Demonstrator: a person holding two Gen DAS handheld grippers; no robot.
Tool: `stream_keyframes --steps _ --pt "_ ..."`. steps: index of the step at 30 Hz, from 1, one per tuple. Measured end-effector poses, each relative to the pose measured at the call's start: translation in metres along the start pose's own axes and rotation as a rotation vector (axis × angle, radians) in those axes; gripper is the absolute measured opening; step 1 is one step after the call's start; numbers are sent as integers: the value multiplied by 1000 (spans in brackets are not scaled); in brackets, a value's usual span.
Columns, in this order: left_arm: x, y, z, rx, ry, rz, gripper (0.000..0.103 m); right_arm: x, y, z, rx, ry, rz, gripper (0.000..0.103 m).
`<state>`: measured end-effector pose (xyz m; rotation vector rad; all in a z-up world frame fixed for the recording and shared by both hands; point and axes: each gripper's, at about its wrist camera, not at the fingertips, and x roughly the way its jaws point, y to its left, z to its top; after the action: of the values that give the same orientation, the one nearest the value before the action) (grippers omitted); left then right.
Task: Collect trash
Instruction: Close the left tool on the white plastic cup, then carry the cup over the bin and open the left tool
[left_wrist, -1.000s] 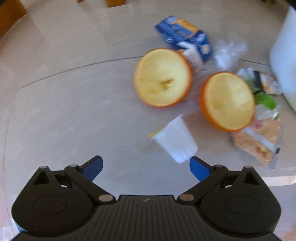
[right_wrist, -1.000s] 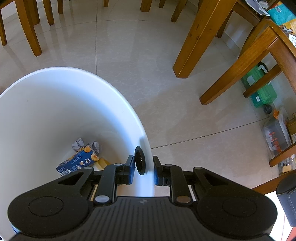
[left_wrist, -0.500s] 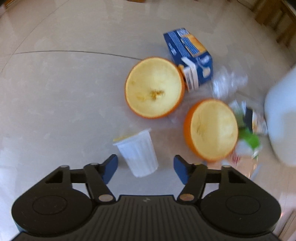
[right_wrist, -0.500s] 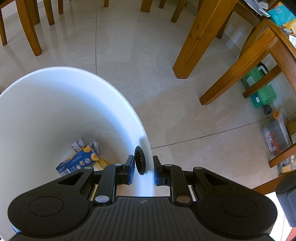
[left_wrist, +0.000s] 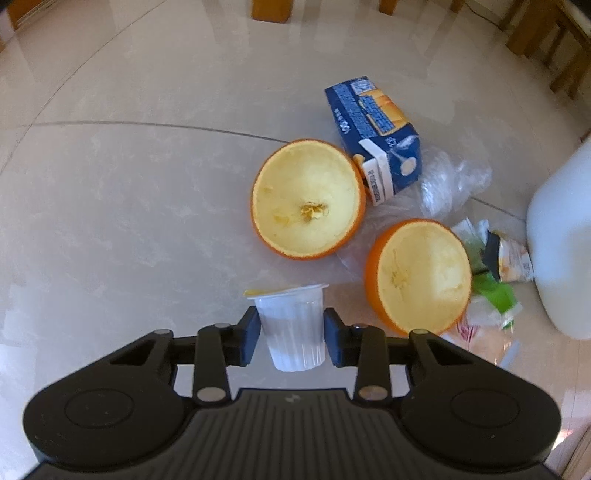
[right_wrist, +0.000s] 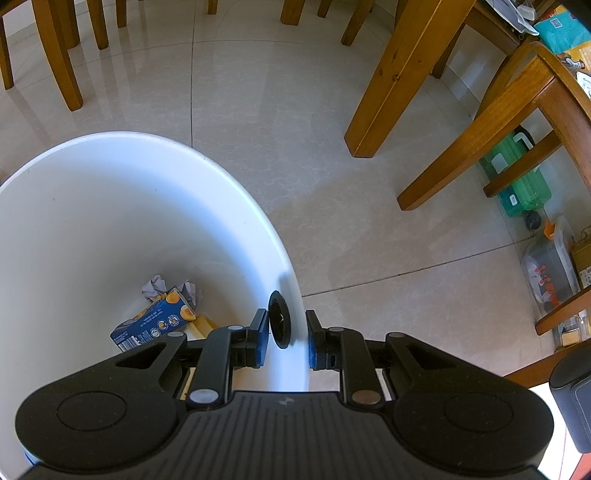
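Observation:
A white plastic cup (left_wrist: 291, 328) with a yellow lid scrap lies on the tiled floor between the fingers of my left gripper (left_wrist: 291, 338), which is shut on its sides. Beyond it lie two hollowed orange halves (left_wrist: 308, 199) (left_wrist: 419, 275), a blue juice carton (left_wrist: 373, 136), clear plastic film (left_wrist: 450, 181) and crumpled wrappers (left_wrist: 495, 291). The white bin (left_wrist: 561, 240) stands at the right edge. My right gripper (right_wrist: 285, 341) is shut on the bin's rim (right_wrist: 295, 295), beside a black round fitting. Inside the bin lie another blue carton (right_wrist: 153, 323) and crumpled paper (right_wrist: 155, 286).
Wooden table and chair legs (right_wrist: 399, 77) stand around the bin, with more legs (right_wrist: 55, 51) at the far left. A green case (right_wrist: 517, 177) and a plastic container (right_wrist: 550, 266) sit under the furniture at the right. Bare tiles stretch left of the trash pile.
My left gripper came in over the white cup and its fingers drew in from wide apart onto the cup's sides. The right gripper stays clamped on the bin rim.

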<state>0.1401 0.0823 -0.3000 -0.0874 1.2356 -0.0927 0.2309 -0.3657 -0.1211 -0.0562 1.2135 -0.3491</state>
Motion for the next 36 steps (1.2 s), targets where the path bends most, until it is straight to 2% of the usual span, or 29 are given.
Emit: stream_keyframes --steps 4,8,11,17,27,36 --pt "-16 0 7 74 17 -18 36 -1 -1 0 2 1 3 23" --pt "-36 -1 26 138 70 -58 36 0 -2 2 6 10 15 23" --pt "-63 -4 40 201 68 -93 36 0 -5 4 5 18 28 22" --pt "-112 -34 78 357 59 -169 36 1 -7 4 14 25 50 21" --pt "-200 -133 109 605 -14 -335 36 2 -17 7 68 46 98 18" --pt "-252 -230 129 765 -88 -486 36 1 -14 5 56 38 89 19"
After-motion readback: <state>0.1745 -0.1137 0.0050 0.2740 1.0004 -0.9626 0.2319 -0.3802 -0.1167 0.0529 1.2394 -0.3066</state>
